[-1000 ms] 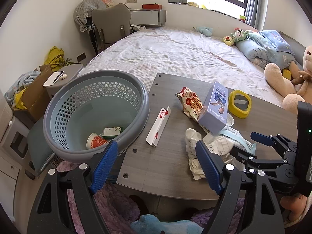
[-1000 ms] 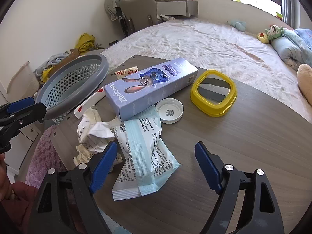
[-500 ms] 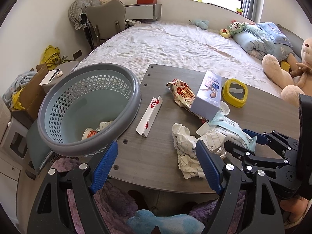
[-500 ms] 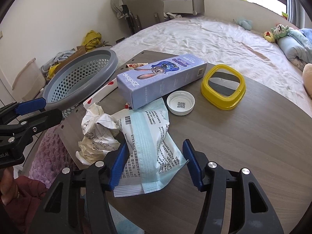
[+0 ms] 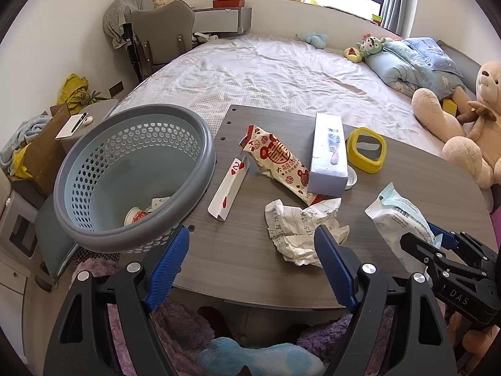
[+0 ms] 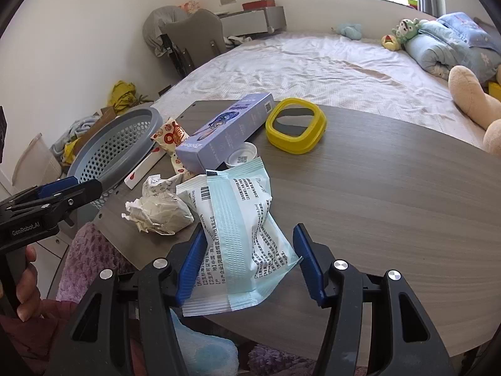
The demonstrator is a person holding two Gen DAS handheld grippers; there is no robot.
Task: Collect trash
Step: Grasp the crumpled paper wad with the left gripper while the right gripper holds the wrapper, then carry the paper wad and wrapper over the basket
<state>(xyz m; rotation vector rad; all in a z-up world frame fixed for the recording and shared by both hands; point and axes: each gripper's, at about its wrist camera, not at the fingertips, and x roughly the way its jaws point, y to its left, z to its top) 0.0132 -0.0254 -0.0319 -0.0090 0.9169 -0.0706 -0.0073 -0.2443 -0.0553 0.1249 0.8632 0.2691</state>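
Observation:
My right gripper (image 6: pixel 249 235) is shut on a white and teal sealed packet (image 6: pixel 241 219), held tilted just above the wooden table (image 6: pixel 391 188). In the left wrist view the same packet (image 5: pixel 397 216) hangs at the right in that gripper (image 5: pixel 438 241). My left gripper (image 5: pixel 250 235) stands open over the table's near edge, with a crumpled paper ball (image 5: pixel 300 228) just beyond its right finger. The grey perforated basket (image 5: pixel 125 241) sits at the left with a cup and a small carton inside. A red and white snack wrapper (image 5: pixel 275 159) and a folded playing card (image 5: pixel 228 188) lie on the table.
A lilac carton (image 5: pixel 328 153), a white cap (image 6: pixel 241 156) and a yellow framed mirror (image 5: pixel 366 150) sit further back on the table. Behind it is a bed with plush toys. A chair stands at the far wall. Purple fabric lies below the table's near edge.
The right jaws narrowed onto the packet, then carried it up and to the right, away from the paper ball. The left gripper stayed open and barely moved.

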